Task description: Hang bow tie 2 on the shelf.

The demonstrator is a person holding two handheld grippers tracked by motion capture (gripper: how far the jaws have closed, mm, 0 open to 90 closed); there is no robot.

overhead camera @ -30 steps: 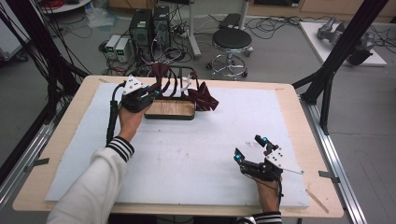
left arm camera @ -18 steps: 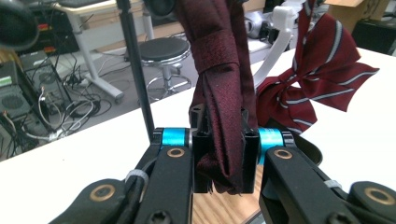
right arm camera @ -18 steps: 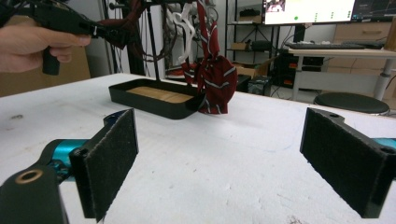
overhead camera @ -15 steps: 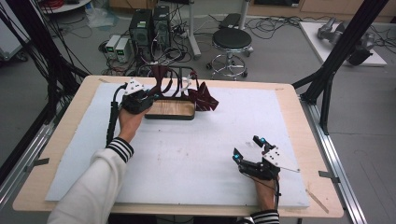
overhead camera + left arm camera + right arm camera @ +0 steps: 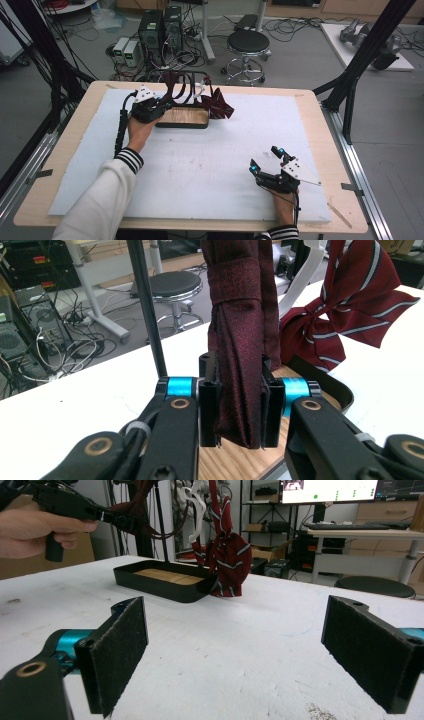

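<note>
Between the jaws of the left gripper (image 5: 235,400): one dark maroon necktie (image 5: 242,340), folded, hanging from a rack above and pinched near its lower end; jaws closed tight on the cloth.

Below the grip, at 6 o'clock: wooden-floored black tray (image 5: 182,117), tie end just above the wood.

At 2 o'clock from that gripper: striped maroon bow tie (image 5: 350,305), draped at the tray's far corner, apart from the jaws.

Right gripper (image 5: 267,162): jaws spread wide, holding nothing, resting on the white mat (image 5: 210,165) at 4 o'clock from the tray, well apart.

Risk, judged: a pull on the tie could drag the rack or tip it, since the cloth is looped over it; the smooth fabric could also slip through the pads.
</note>
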